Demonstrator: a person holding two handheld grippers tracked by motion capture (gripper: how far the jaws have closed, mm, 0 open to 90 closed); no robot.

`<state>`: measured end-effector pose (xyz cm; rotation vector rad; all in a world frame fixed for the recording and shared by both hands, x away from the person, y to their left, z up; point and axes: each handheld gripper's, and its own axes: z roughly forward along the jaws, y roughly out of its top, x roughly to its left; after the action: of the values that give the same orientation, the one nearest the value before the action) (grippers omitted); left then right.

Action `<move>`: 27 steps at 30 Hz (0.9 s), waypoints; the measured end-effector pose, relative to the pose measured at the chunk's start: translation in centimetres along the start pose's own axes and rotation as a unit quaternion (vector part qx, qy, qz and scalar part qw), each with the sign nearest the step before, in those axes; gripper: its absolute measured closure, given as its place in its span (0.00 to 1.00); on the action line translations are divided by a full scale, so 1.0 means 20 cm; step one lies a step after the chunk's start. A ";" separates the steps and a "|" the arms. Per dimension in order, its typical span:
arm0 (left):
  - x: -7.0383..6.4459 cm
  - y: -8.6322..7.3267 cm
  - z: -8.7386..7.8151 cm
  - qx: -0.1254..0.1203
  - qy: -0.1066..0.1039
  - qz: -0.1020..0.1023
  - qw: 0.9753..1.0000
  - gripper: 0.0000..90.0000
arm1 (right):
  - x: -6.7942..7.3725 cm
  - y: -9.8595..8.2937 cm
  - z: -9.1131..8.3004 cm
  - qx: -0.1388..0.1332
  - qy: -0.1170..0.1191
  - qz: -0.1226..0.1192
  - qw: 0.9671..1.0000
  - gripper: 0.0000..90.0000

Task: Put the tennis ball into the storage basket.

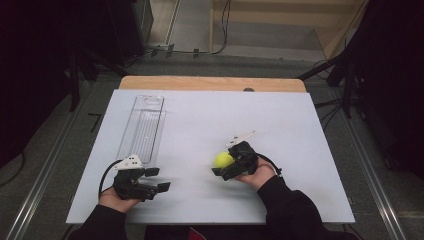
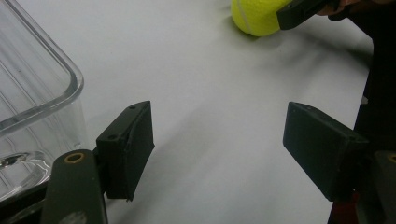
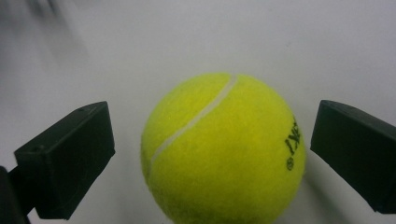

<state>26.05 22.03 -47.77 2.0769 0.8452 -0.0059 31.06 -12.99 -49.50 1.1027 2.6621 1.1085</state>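
Here, the right gripper is sitting with its two black jaws spread wide, one on each side of the tennis ball, and a gap is showing between each jaw and the felt, so nothing is pinching yet. The right gripper view is giving away what the others are hiding: a white seam curving across the ball and a bit of dark print near its right edge.

From above, the tennis ball is resting on the white table, right of the middle and toward the person's side, with the right gripper closing around it from the right. The right hand is lying low, its dark sleeve running back toward the bottom edge, and a cable is looping off behind the wrist.

The left gripper is also holding its jaws far apart, over bare table, gripping nothing. Its own view is showing the rounded corner of a clear plastic tray just beside its left jaw, and farther off the tennis ball with a dark jaw of the other gripper against it.

In the high view the left gripper is pointing rightward, the left hand is cupping it from below near the table's front edge, and the clear plastic tray is stretching away from it toward the far side.
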 end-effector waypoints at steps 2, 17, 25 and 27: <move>0.00 0.00 0.00 0.000 0.000 0.000 1.000 0.28 | 0.00 0.00 0.00 0.003 0.000 0.001 1.000 0.00; 0.00 0.00 0.00 0.000 -0.001 0.001 1.000 0.28 | 0.01 -0.04 0.02 0.016 -0.017 -0.020 1.000 0.26; 0.00 0.00 0.00 -0.001 0.000 0.000 1.000 0.28 | 0.01 -0.04 0.02 0.017 -0.016 -0.022 0.999 0.27; 0.00 0.00 0.00 -0.001 0.000 0.000 1.000 0.28 | 0.01 -0.04 0.01 0.016 -0.018 -0.022 0.999 0.27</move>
<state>26.07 22.06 -47.75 2.0749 0.8454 -0.0059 30.55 -13.03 -50.14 1.0517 2.6727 1.0331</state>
